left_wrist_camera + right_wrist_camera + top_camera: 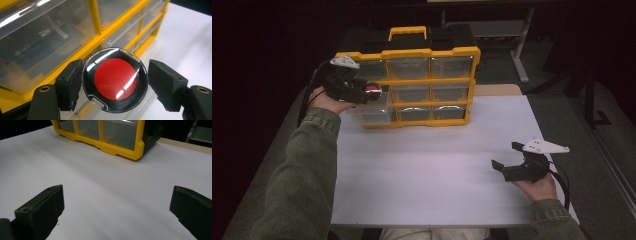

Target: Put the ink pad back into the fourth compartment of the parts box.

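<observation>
A round red disc in a clear, black-rimmed case [115, 79] sits between the jaws of my left gripper [115, 75], which is shut on its edges. In the high view that gripper [371, 92] holds the red disc [373, 89] in front of the left column of a yellow organizer [432, 52] with clear drawers. One clear drawer [368, 115] at the lower left stands pulled out, just below the disc. My right gripper [505, 155] rests low over the white table at the right, open, with nothing between its jaws [117, 192].
The organizer [117, 150] stands upright at the back of the white tabletop [427, 165], with a yellow handle [408, 32] on top. A metal table leg [519, 47] stands behind it. The surroundings are dark.
</observation>
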A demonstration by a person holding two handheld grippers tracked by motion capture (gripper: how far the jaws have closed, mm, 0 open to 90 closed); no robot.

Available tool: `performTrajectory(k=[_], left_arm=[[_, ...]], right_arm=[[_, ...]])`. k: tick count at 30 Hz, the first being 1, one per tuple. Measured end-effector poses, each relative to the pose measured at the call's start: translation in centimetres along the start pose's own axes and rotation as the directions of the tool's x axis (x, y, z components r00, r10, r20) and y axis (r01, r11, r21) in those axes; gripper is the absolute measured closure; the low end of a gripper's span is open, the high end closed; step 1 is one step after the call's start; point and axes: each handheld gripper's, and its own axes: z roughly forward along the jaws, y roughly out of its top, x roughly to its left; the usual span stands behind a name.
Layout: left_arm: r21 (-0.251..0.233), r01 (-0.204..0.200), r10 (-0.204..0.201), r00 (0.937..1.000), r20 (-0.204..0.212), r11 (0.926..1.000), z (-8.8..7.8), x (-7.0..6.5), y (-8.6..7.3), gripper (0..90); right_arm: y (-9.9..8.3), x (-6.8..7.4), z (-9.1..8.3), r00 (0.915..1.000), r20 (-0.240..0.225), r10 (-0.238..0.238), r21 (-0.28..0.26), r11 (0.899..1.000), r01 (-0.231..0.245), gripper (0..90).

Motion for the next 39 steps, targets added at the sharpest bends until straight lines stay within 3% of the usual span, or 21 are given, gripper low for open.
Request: performTrajectory(k=[2,5,8,10,12,13,18,23,30,36,39], left_arm=[[-0.017,0.003,-0.004,1.0,-0.002,0.9999,-0.2,0.1,0.0,29.2],[-0.053,0.015,-0.016,0.9997,-0.018,0.9985,-0.8,-0.1,0.0,14.2],[-0.051,0.01,-0.012,0.9994,-0.033,0.9986,-1.0,-0.3,0.0,0.0],[-0.067,0.007,-0.008,0.9999,-0.014,0.9977,-1.2,-0.4,-0.3,0.0],[-0.096,0.005,-0.008,0.9995,-0.03,0.9954,-1.4,-0.5,-0.7,0.0],[-0.119,0.022,-0.021,0.9998,0.003,0.9926,-1.5,-0.5,-1.1,0.0],[-0.142,0.031,-0.028,0.9993,0.025,0.9894,-1.6,-0.6,-2.2,0.0],[-0.211,0.055,-0.042,0.997,0.065,0.9759,-1.9,-1.2,-3.7,0.0],[-0.277,0.066,-0.056,0.9975,0.044,0.9585,-2.6,-1.7,-5.3,0.0],[-0.298,0.058,-0.056,0.9983,0.015,0.9527,-3.1,-2.0,-6.2,0.0],[-0.321,0.059,-0.059,0.9982,0.009,0.9453,-3.3,-2.0,-6.9,0.0]], right_arm=[[0.0,0.0,0.0,1.0,0.0,0.0,0.002,1.0,0.0,0.0],[-0.1,0.0,-0.1,1.0,0.003,0.005,0.004,1.0,-0.005,0.0],[-0.1,-0.1,-0.1,1.0,0.005,0.007,0.002,1.0,-0.007,0.0],[0.0,-0.1,-0.2,1.0,0.005,0.007,-0.002,1.0,-0.007,0.0],[0.0,0.0,-0.2,1.0,0.005,0.005,-0.002,1.0,-0.005,0.0],[0.0,0.0,-0.1,1.0,0.005,0.006,-0.001,1.0,-0.006,0.0],[0.0,-0.1,-0.1,0.9999,0.004,0.011,-0.003,1.0,-0.011,0.0],[0.1,-0.1,-0.1,1.0,0.004,0.007,-0.007,1.0,-0.007,0.0],[0.1,0.0,-0.1,1.0,0.005,0.002,-0.001,1.0,-0.002,0.0],[0.1,0.0,-0.2,1.0,0.006,0.003,-0.005,1.0,-0.002,0.0],[0.1,0.0,-0.2,1.0,0.009,-0.001,0.0,1.0,0.001,0.0]])
